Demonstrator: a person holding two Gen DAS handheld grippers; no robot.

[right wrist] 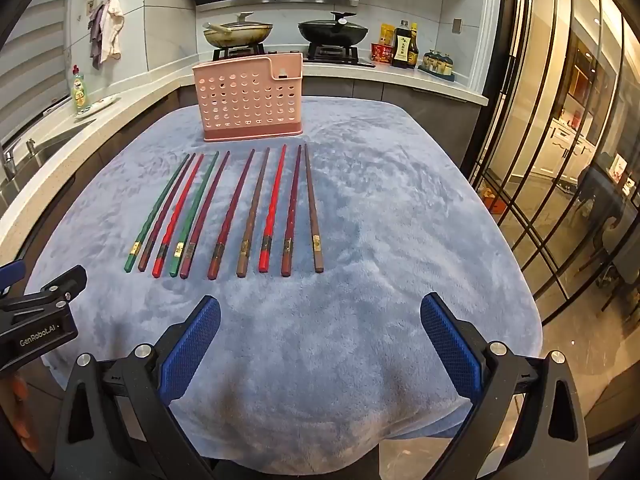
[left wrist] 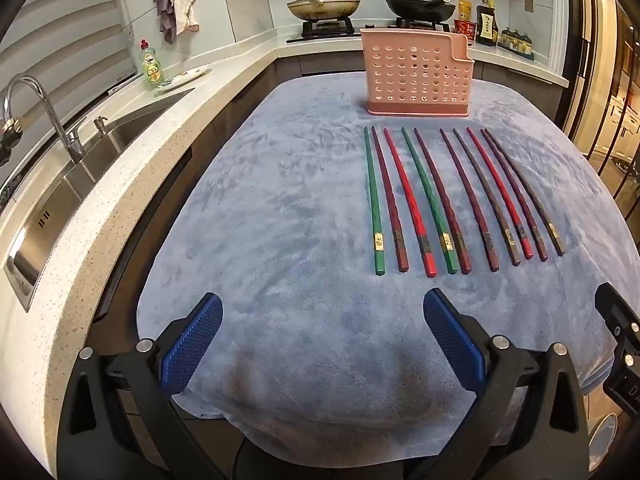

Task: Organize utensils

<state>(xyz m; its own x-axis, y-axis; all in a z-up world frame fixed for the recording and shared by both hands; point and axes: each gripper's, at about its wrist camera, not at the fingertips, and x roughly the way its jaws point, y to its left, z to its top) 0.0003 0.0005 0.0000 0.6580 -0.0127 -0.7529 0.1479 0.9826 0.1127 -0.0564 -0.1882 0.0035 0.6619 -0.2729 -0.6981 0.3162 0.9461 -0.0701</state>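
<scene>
Several chopsticks [left wrist: 452, 200] in green, red, maroon and brown lie side by side on a blue towel [left wrist: 280, 220], thick ends toward me; they also show in the right wrist view [right wrist: 224, 212]. A pink perforated utensil holder [left wrist: 416, 74] stands upright beyond their tips, and shows in the right wrist view [right wrist: 248, 98] too. My left gripper [left wrist: 322, 312] is open and empty, near the towel's front edge, left of the chopsticks. My right gripper [right wrist: 320, 316] is open and empty, in front of the chopsticks' right end.
A steel sink [left wrist: 80, 172] with faucet [left wrist: 40, 112] is set in the speckled counter [left wrist: 132, 200] to the left. A dish soap bottle [left wrist: 150, 66] and plate stand behind it. Two pans [left wrist: 324, 4] sit on the stove at the back. Glass doors [right wrist: 560, 160] are on the right.
</scene>
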